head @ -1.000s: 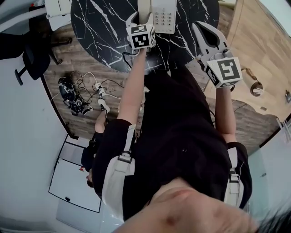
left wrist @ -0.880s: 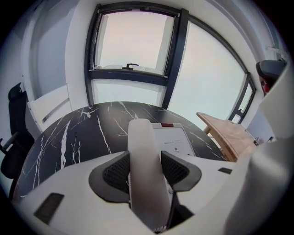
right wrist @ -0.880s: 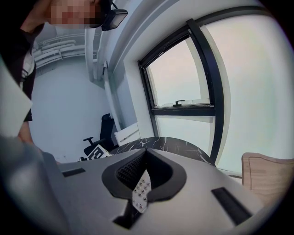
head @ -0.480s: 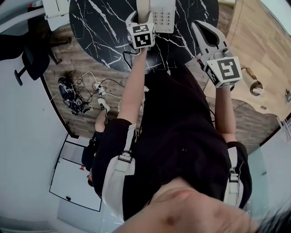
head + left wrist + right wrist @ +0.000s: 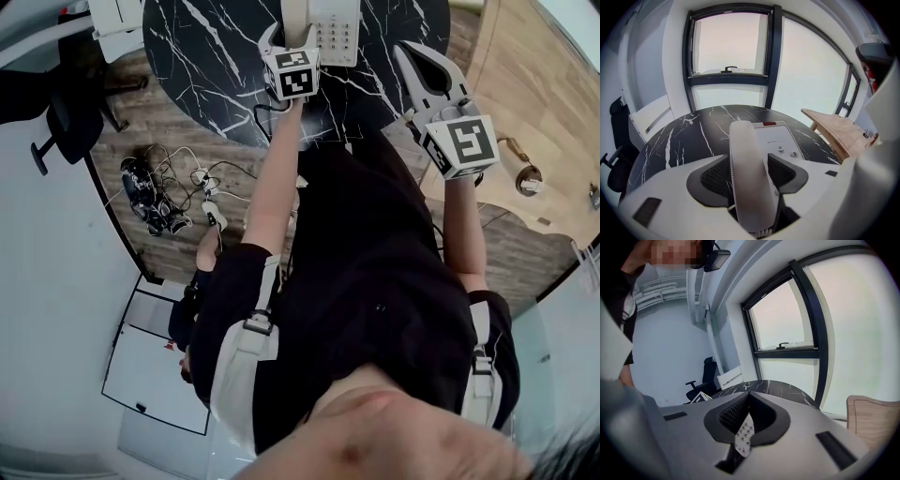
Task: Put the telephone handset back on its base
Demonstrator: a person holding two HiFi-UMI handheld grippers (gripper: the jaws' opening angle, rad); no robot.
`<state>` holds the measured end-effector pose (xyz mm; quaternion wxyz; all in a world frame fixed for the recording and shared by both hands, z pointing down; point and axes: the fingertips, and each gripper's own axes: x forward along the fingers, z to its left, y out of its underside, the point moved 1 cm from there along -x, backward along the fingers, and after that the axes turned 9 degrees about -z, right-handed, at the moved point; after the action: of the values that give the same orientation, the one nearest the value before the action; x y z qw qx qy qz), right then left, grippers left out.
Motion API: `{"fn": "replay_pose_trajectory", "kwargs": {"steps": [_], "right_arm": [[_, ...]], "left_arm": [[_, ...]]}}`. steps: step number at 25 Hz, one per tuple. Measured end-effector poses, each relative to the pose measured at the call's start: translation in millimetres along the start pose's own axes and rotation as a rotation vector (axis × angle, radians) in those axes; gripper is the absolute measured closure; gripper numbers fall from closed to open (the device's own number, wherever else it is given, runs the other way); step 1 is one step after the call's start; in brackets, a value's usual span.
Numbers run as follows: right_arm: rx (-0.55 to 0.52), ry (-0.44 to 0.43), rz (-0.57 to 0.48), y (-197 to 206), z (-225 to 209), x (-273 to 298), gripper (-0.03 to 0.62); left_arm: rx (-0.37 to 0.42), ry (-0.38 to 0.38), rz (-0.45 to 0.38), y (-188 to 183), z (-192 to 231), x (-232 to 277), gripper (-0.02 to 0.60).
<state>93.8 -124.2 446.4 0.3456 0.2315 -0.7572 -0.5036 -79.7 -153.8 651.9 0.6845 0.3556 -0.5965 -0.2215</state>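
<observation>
The white handset [image 5: 743, 140] lies along the left side of the white telephone base [image 5: 780, 140] on the black marble table [image 5: 693, 136]. My left gripper [image 5: 749, 160] straddles the handset. Its jaws have just been opening, and the handset sits between the dark pads [image 5: 785, 174] with a small gap. In the head view the left gripper [image 5: 289, 37] reaches the base [image 5: 336, 33] at the top edge. My right gripper [image 5: 410, 54] hovers right of the phone. Its jaws meet at the tips [image 5: 749, 393] with nothing in them.
A light wooden tabletop [image 5: 525, 56] stands to the right of the marble table. On the floor at the left are a black office chair [image 5: 66, 122], a tangle of cables [image 5: 178, 197] and a white panel [image 5: 155, 375]. Large windows [image 5: 729, 47] lie beyond the table.
In the head view the left gripper's visible jaw stands slightly wider from the handset than before. Neither hand has shifted.
</observation>
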Motion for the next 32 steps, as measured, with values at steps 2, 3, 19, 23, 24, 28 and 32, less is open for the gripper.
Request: {"fn": "replay_pose_trajectory", "kwargs": {"steps": [2,3,19,23,24,28,32], "right_arm": [[0.000,-0.002,-0.003,0.0,-0.4,-1.3,0.565],[0.001,-0.004,-0.006,-0.1,-0.4,-2.1,0.565],[-0.001,-0.095,-0.083,-14.5,21.6,-12.6,0.565],[-0.006,-0.112,-0.100,-18.2,28.0,-15.4,0.565],[-0.011,-0.116,-0.105,-20.2,30.9,-16.0,0.565],[-0.037,-0.127,-0.125,-27.5,46.4,-21.2,0.565],[-0.050,-0.101,-0.148,-33.2,61.3,-25.5,0.565]], "left_arm": [[0.003,0.005,-0.009,-1.7,-0.6,-1.9,0.302],[0.006,0.005,-0.014,-2.9,-1.0,-3.7,0.302],[0.067,0.018,-0.136,-36.4,-30.4,-84.6,0.335],[0.100,0.033,-0.162,-41.9,-46.3,-110.7,0.352],[0.103,0.039,-0.170,-43.3,-49.0,-116.3,0.359],[0.103,0.054,-0.204,-48.5,-55.3,-137.6,0.376],[0.113,0.081,-0.263,-59.7,-55.4,-158.1,0.423]]}}
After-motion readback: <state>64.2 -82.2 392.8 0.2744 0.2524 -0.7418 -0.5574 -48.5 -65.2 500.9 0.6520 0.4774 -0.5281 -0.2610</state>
